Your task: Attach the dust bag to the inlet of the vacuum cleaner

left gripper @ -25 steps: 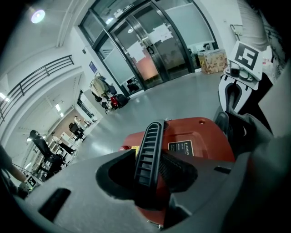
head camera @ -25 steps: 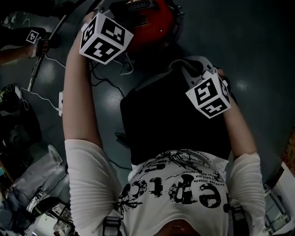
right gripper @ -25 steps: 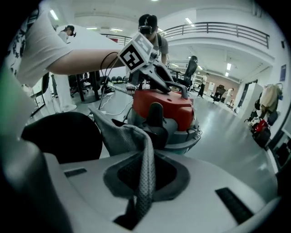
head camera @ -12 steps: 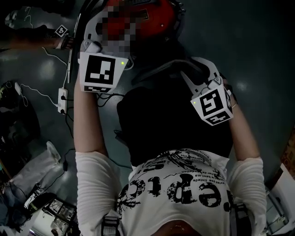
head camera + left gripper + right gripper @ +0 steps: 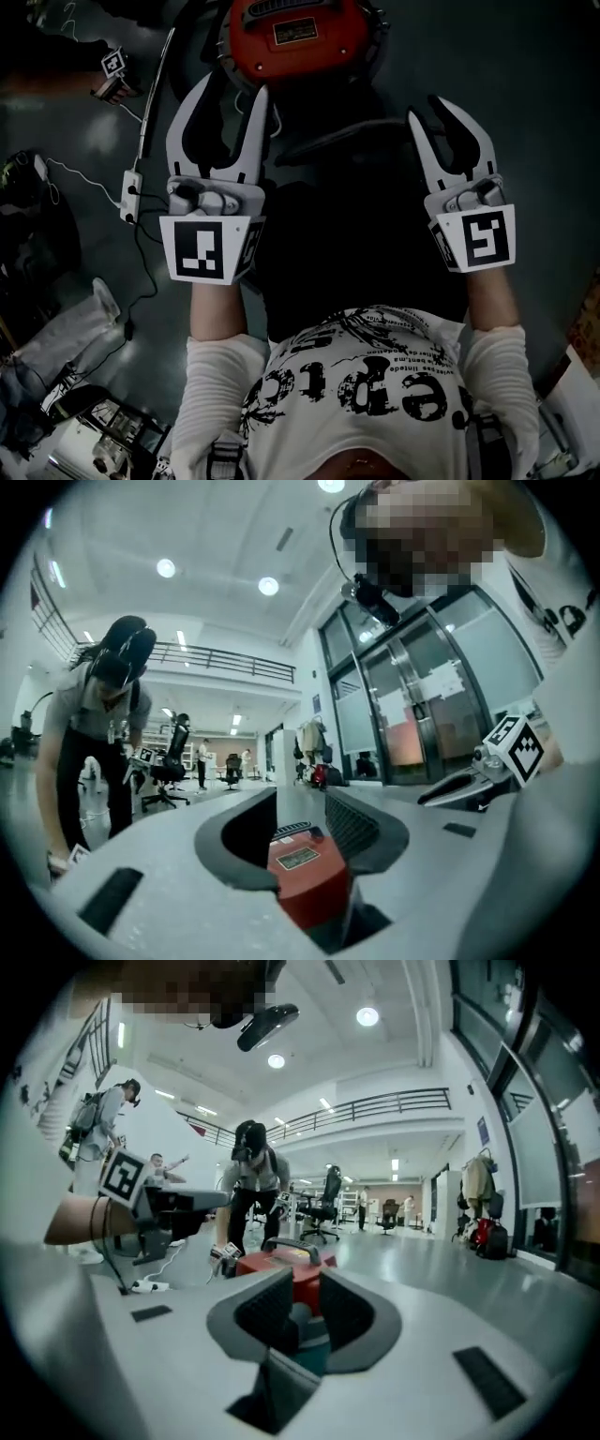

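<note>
The red vacuum cleaner (image 5: 298, 37) stands on the grey floor at the top of the head view. A dark bag-like mass (image 5: 361, 220) lies below it, between my arms; its outline is lost in shadow. My left gripper (image 5: 232, 86) points forward at the vacuum's left side. Its jaws are wide and closing a little, with nothing between them. My right gripper (image 5: 429, 107) is raised over the dark mass, its empty jaws also closing. The red body (image 5: 305, 874) shows past the left jaws. In the right gripper view the vacuum (image 5: 281, 1265) and a grey-teal part (image 5: 305, 1330) show.
A white power strip (image 5: 128, 192) with its cable and a metal tube (image 5: 155, 94) lie on the floor at left. Another person's hand (image 5: 112, 70) reaches in at upper left; that person (image 5: 251, 1194) bends over behind the vacuum. Bags and clutter (image 5: 66, 375) fill the lower left.
Both grippers have risen and swung from pointing down to pointing forward, so their spread jaws now show. The right one has left the dark mass.
</note>
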